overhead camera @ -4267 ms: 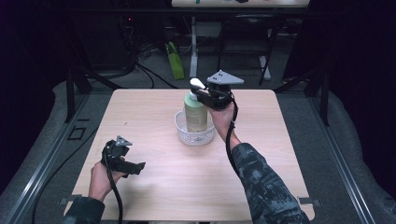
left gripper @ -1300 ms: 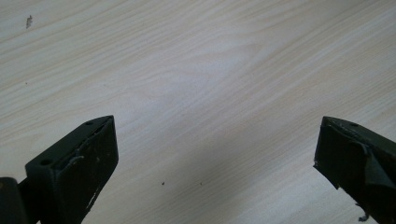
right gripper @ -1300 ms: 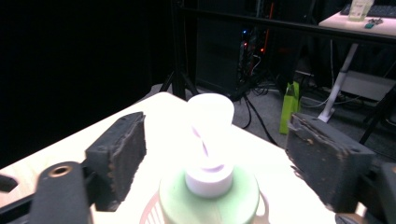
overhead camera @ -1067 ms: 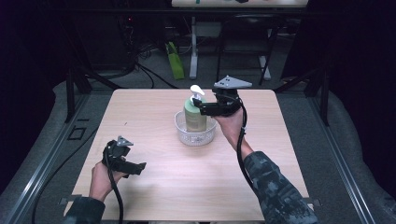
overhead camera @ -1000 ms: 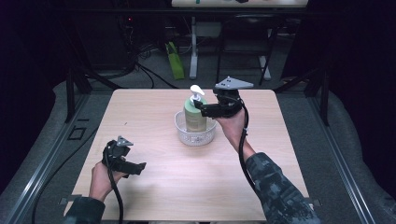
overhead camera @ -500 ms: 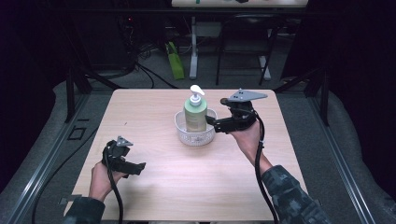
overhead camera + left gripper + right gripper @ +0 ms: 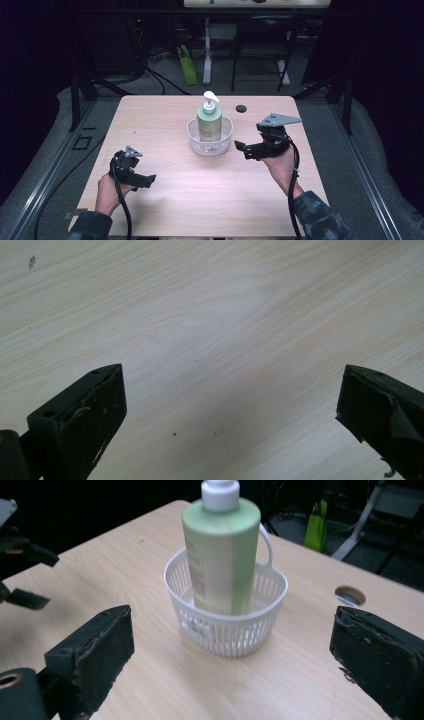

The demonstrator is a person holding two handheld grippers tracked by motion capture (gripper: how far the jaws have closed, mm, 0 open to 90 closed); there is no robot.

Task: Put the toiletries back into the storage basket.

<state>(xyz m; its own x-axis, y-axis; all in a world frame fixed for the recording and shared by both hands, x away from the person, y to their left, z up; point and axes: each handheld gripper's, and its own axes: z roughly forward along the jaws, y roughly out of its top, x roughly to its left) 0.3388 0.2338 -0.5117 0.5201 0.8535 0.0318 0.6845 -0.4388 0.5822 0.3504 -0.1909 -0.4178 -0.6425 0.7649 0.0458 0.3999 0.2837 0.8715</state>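
Near the table's [image 7: 165, 205] front-left corner, left gripper [image 7: 134, 169] resting low, jaws apart over bare wood. Right gripper [image 7: 263, 146] near the right edge, jaws wide, holding nothing. Mid-table, green pump bottle [image 7: 209, 121] upright inside white basket [image 7: 209, 143]. Placement apparently finished; nothing obstructing. Small cable hole [image 7: 242, 108] toward the far edge.

The pale wood-grain rectangular tabletop [image 7: 165, 125] carries a small white slotted plastic basket [image 7: 210, 144] near its middle, toward the far edge. A round dark hole [image 7: 241, 108] sits in the tabletop beyond the basket, toward the right.
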